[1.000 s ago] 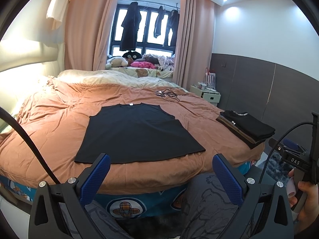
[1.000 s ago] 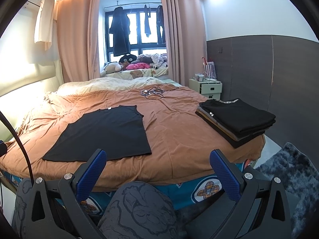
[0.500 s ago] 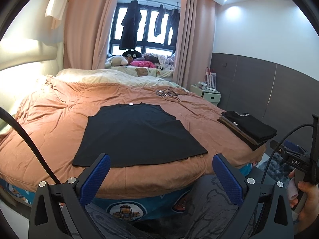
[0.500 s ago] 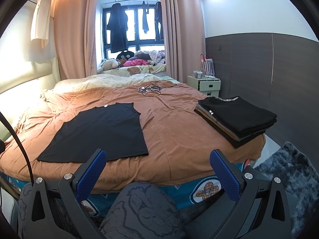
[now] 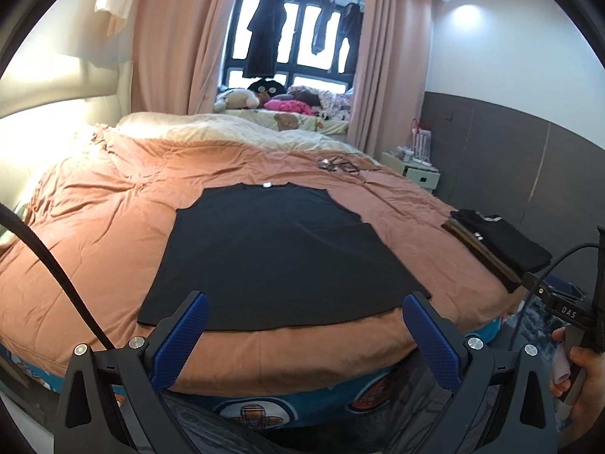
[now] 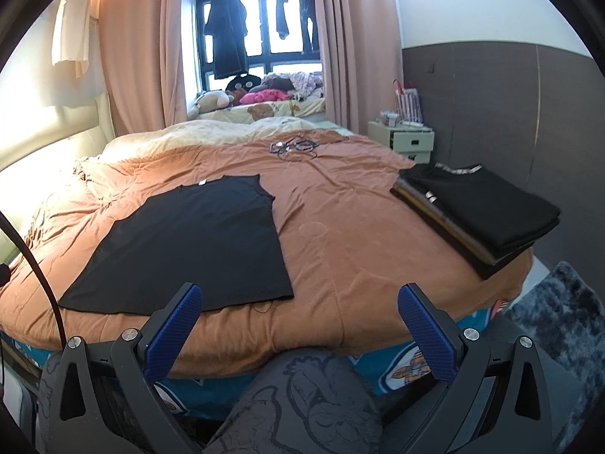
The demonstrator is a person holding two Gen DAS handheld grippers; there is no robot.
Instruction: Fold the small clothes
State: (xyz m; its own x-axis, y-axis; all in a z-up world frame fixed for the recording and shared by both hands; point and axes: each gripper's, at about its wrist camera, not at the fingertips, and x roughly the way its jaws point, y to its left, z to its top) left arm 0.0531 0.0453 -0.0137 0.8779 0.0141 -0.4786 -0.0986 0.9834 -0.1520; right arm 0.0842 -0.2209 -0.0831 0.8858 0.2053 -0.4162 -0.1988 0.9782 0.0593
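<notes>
Fingers of both grippers [image 5: 304, 335] [image 6: 300, 327] gape empty near one flat black shirt [image 5: 280, 257], one folded stack [image 6: 480, 204] aside.

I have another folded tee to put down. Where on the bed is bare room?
Bare duvet lies between the black shirt and the folded stack. Also left of the shirt, toward the headboard. The cables crowd the far middle.
</notes>
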